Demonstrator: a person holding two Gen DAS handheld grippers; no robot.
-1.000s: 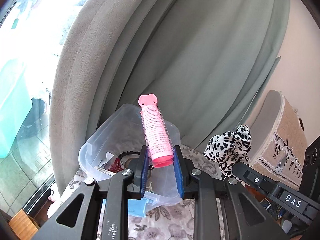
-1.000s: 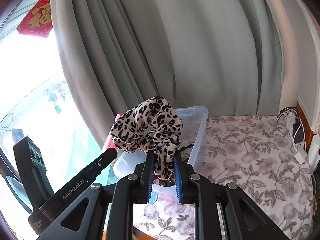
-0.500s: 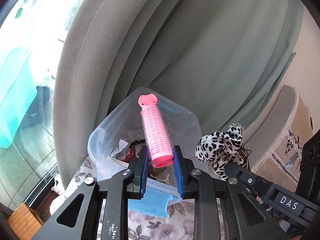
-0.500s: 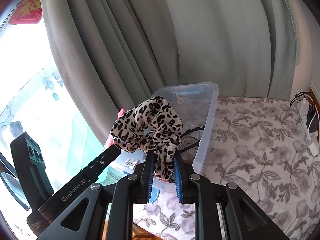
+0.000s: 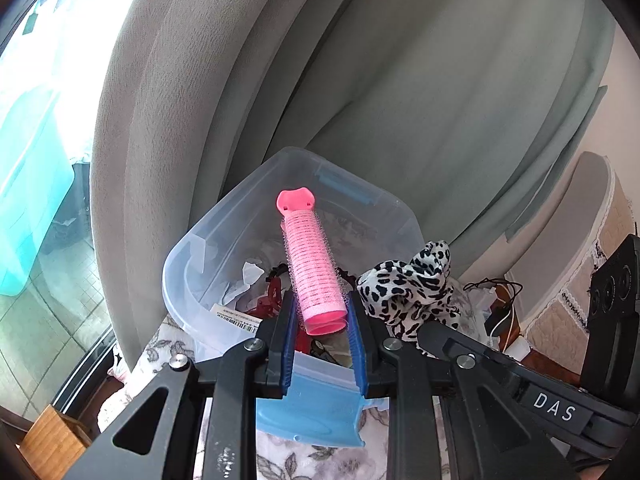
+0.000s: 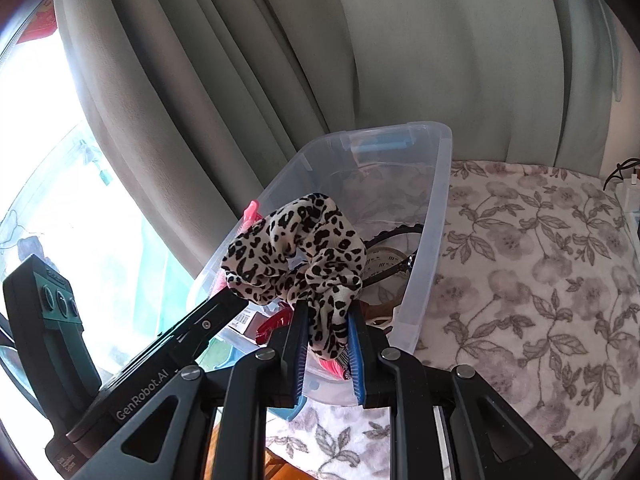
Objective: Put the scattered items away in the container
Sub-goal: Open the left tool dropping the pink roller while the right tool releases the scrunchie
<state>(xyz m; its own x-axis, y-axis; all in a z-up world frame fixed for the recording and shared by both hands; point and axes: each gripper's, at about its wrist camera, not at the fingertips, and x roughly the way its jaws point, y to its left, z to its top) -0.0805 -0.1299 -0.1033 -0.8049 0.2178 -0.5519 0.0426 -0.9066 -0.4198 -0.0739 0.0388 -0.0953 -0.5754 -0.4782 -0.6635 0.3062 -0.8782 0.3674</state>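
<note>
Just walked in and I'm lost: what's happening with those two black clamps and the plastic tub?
A person is tidying loose bits into the clear plastic tub, using a hand-held clamp in each hand. The left gripper pinches a pink hair roller and the right gripper pinches a leopard-print scrunchie. Both are held over the tub's near end, not yet dropped. Inside already lie a red clip and other small items. The tub sits on a floral cloth.

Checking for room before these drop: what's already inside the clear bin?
In the bin: a red clip, black band, barcoded packet, watch-like dial. The scrunchie and roller hide the rest.
</note>
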